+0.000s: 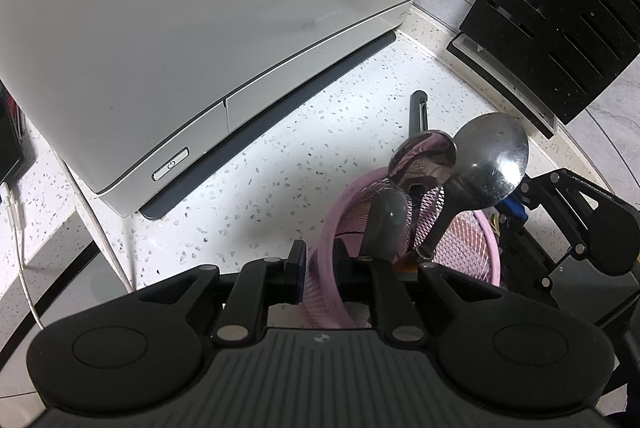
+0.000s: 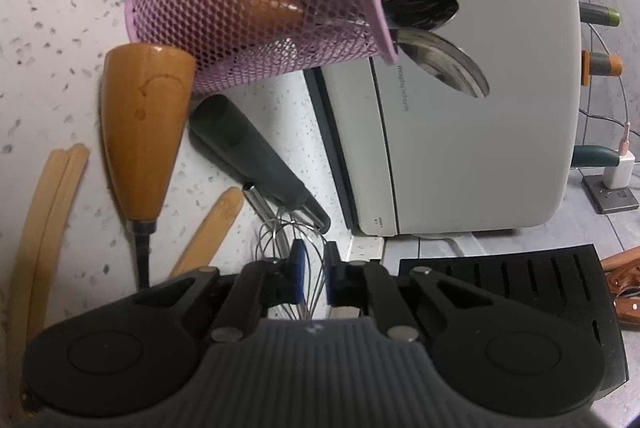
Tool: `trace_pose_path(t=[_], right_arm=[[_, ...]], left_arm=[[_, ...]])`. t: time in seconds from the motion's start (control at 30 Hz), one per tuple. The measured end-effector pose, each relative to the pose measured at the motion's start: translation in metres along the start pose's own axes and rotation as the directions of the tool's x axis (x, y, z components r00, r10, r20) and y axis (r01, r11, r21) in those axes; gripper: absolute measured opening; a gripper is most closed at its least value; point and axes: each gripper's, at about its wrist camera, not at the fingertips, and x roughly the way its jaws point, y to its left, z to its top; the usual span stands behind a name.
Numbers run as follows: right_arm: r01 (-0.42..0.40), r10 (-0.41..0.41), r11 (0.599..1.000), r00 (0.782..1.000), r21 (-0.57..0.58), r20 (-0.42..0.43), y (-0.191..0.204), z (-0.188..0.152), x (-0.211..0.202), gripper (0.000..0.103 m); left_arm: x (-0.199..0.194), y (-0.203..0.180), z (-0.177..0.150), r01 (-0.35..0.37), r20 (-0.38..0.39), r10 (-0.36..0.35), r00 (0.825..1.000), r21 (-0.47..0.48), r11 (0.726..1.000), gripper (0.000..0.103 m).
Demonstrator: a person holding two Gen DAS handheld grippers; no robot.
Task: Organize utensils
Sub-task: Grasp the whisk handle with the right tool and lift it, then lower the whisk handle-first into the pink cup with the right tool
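Landmark: pink mesh utensil cup (image 1: 460, 240), standing on a white speckled countertop (image 1: 304, 132).

- Left gripper (image 1: 319, 270): jaws narrow, clamped across the cup's near rim, one pad outside the mesh wall and one inside.
- Large metal spoon (image 1: 490, 156): handle down in the cup, bowl up above the far rim.
- Smaller metal spoon (image 1: 424, 158): in the cup beside the large one, bowl up, its surface mirroring the pink mesh.
- Grey spoon (image 1: 386, 224): in the cup at the near rim, just beside the inner pad.
- Orange handle (image 2: 268, 6): seen through the mesh inside the cup in the right wrist view.
- Right gripper (image 2: 315, 278): beside the cup; blue pads drawn close together with wires of the whisk head running between them; whether the pads press on the wire cannot be told.
- Whisk (image 2: 256, 152): lies on the countertop beside the cup's base, dark green handle towards the cup, wire loops at the right gripper.
- Wooden-handled tool (image 2: 140, 124): lies on the countertop just beside the whisk handle, its butt end near the cup's base.
- Pale wooden sticks (image 2: 48, 196): on the countertop, further from the cup than the wooden-handled tool.
- Single pale wooden piece (image 2: 212, 224): between the wooden-handled tool and the whisk.
- White appliance (image 1: 192, 28): behind the cup.
- Black slotted knife block (image 1: 560, 8): beyond the cup, against the tiled wall.
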Motion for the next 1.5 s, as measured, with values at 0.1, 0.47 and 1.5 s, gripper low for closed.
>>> trace_pose_path(t=[0.1,0.47,1.5], right_arm=[[0.01,-0.01,1.0,1.0,0.008,0.002,-0.003,0.001,0.0,0.001],[0.117,-0.125,0.974,0.992,0.196,0.026,-0.05,-0.002,-0.03,0.0],[-0.394,-0.179,0.331,0.866,0.857,0.467,-0.2,0.014,-0.086,0.0]], left_arm=[[0.0,0.0,0.0,0.0,0.0,0.0,1.0,-0.001,1.0,0.015],[0.0,-0.001,0.0,-0.004,0.004,0.004,1.0,0.001,1.0,0.012],[0.0,0.0,-0.002,0.004,0.007,-0.004,1.0,0.015,1.0,0.011]])
